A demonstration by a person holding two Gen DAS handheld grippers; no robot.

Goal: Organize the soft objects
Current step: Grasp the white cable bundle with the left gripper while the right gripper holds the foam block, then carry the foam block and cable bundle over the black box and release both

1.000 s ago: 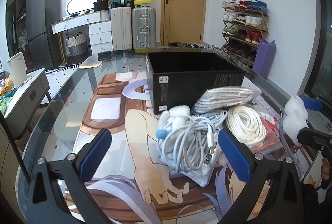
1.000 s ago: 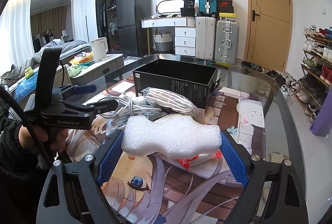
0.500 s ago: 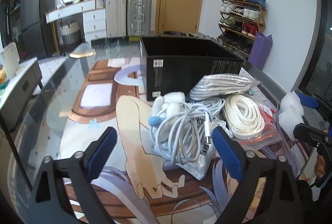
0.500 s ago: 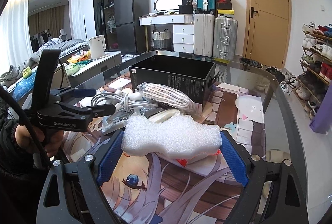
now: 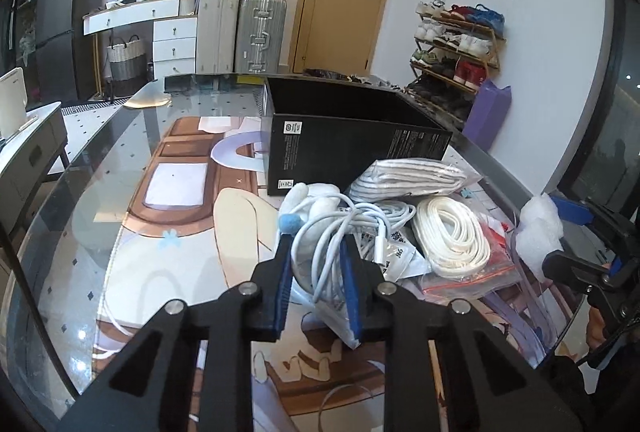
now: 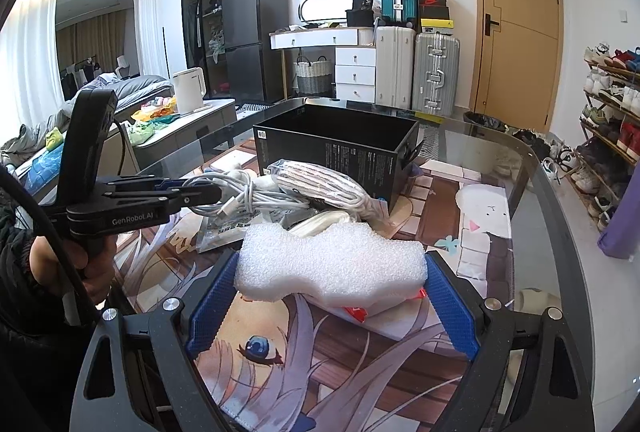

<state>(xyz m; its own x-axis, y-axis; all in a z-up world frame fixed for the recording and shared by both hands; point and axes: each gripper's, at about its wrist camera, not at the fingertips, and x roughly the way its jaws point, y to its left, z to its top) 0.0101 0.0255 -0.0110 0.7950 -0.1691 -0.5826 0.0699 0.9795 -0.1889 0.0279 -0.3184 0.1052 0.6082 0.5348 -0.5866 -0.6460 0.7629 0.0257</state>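
A: Where is the cable?
B: It lies coiled at the near end of the pile on the table, in front of the black box. The left gripper is closing on it, and the blue pads already pinch several loops and the plastic bag under them.
A: And the right gripper?
B: It clamps a white foam block across its wide span, just above the mat (the box stands open beyond it).
A: What does the lift call for?
B: Probably a slow, straight rise. The loops seem tangled with the plush toy and touch the white rope, so a jerk could drag those along.
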